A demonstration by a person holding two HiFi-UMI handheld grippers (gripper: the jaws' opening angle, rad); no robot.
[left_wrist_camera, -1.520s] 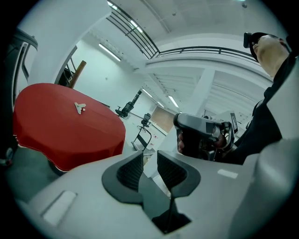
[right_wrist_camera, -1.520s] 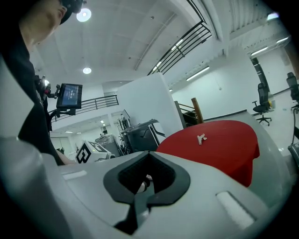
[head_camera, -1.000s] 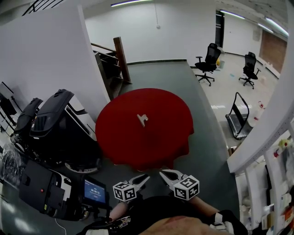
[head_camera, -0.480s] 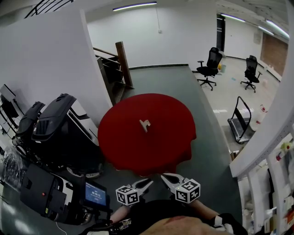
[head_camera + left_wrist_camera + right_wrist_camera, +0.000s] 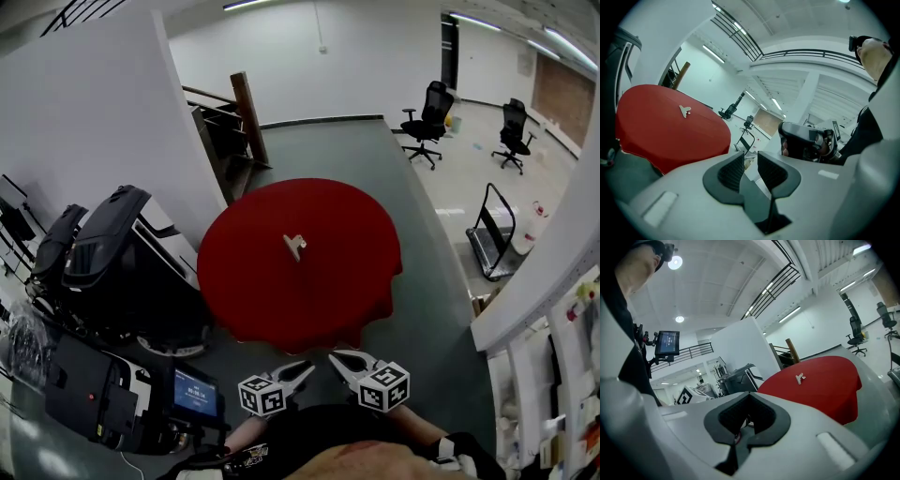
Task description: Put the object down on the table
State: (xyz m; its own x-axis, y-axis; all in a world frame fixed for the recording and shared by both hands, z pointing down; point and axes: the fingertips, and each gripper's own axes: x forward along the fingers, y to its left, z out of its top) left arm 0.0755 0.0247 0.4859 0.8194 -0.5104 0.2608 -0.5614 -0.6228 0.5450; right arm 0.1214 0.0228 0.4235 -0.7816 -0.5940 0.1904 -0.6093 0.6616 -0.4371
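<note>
Small pale angular object: lying near the centre of the round red-clothed table, untouched. Left gripper and right gripper: side by side at 6 o'clock, off the table edge, well apart from the object. Left gripper view: jaws narrowly parted, nothing between. Right gripper view: jaws closed together, empty. Head view only: black wheeled office chair at 1 o'clock, black hooded machines at 9 o'clock.

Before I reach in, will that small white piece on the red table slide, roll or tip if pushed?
Probably light: the white piece looks tiny against the red tablecloth. Its irregular, branched outline suggests it won't roll. On cloth it would likely drag rather than slide; its material is unclear.
</note>
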